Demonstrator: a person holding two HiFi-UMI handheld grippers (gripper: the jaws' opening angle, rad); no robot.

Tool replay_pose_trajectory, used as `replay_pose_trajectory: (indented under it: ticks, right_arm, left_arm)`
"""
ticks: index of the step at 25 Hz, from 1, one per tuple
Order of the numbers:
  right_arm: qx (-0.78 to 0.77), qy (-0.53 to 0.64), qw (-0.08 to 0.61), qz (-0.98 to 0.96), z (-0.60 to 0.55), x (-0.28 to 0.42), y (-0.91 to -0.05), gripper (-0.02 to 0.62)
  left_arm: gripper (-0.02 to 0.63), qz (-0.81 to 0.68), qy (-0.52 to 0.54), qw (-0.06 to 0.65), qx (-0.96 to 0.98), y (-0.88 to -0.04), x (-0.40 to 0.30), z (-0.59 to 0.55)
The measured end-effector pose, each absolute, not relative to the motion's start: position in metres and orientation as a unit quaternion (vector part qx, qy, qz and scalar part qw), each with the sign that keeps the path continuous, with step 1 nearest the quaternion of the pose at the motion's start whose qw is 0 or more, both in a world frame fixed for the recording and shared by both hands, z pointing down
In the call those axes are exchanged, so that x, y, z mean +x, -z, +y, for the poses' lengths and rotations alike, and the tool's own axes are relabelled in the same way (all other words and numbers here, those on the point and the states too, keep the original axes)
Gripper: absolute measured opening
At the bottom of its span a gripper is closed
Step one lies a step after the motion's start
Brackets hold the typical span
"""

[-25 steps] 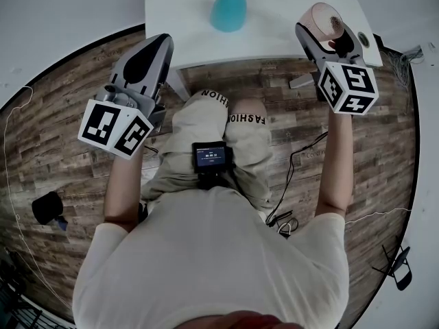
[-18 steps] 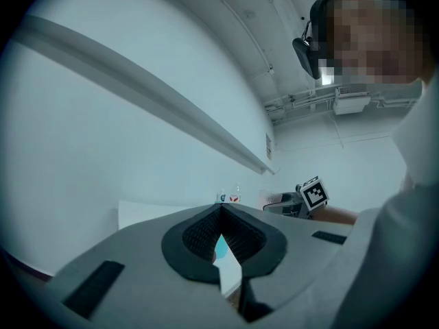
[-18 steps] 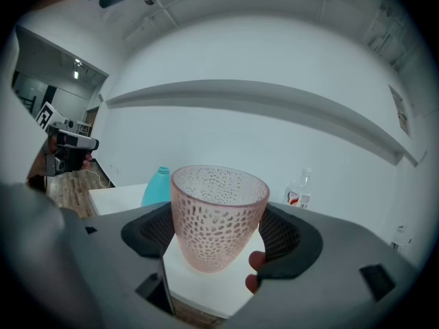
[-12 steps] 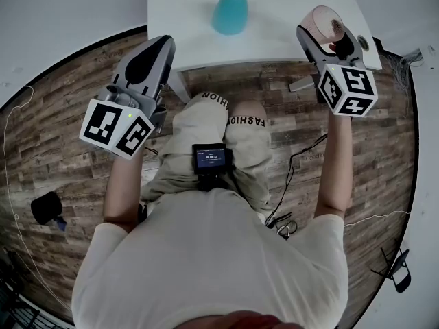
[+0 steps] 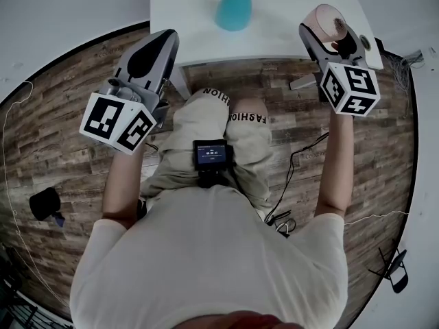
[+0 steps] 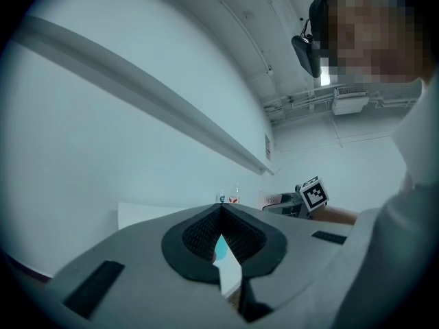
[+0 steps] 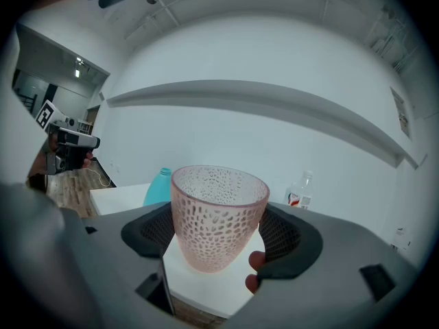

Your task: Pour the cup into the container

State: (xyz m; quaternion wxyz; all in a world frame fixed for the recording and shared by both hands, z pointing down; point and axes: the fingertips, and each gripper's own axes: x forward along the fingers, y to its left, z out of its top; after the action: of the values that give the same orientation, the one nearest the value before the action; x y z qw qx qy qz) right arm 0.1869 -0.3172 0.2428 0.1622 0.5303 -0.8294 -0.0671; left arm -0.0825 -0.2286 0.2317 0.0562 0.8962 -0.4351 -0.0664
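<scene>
White table (image 5: 274,33) bears the teal container (image 5: 234,7); left gripper (image 5: 163,41) hangs at the table's front left corner, jaws together on nothing; right gripper (image 5: 326,31) clamps the upright pink cup (image 7: 218,214) between its pads, well right of the container

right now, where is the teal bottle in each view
Head view: teal bottle top centre, on the white table.
Left gripper view: teal sliver low centre, beyond the left hand-held gripper.
Right gripper view: left of the pink cup, farther off.
Shared landmark: the white table.
</scene>
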Motion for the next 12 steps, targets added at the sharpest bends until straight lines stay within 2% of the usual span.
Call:
replay_pose_trajectory:
  ticks: [12]
  right_arm:
    - [0.532, 0.059, 0.16, -0.829, -0.319, 0.186, -0.249, 0.379]
  left_arm:
    - [0.011, -0.447, 0.06, 0.06, 0.891, -0.247, -0.089, -0.236]
